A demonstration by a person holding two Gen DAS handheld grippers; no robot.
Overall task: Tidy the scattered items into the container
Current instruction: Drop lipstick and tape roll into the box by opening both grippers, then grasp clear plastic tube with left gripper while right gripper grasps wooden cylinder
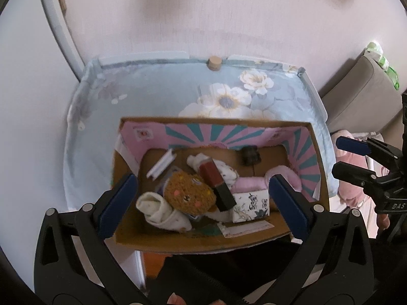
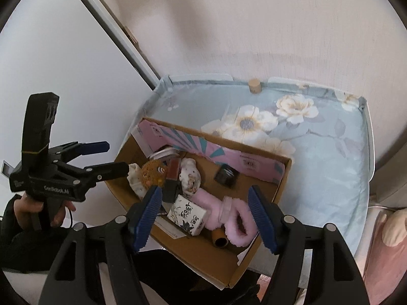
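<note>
The cardboard box [image 1: 203, 239] sat at the near edge of the floral-covered table [image 1: 152, 96], and it already held nearly everything you could see: a brown plush cookie [image 1: 188, 193], a rolled white cloth [image 1: 162, 212], a red-and-black stick case [image 1: 217, 186], a white patterned carton [image 1: 250, 204], pink fluffy cuffs [image 2: 240, 225], a small black box [image 2: 226, 175], a clear lidded jar [image 2: 226, 207] and a brown tube [image 2: 220, 239] lying against the cuffs. By the look of it, your tidying was close to finished.

What seemed left was a single cork stopper [image 1: 214, 62], standing far across the cloth at the back rim, touching the wall and well apart from the box. Nothing else lay loose on the cloth.

Your left gripper [image 1: 203, 190] hung above the box with its blue pads spread wide and nothing between them. Your right gripper [image 2: 206, 216] was likewise spread and empty over the box's near corner.

To reach the cork you would have had to pass over the box's tall back wall, which stood directly in the way. A grey cushion [image 1: 356, 94] and pink bedding [image 2: 386, 241] lay off to the right, clear of that path.
</note>
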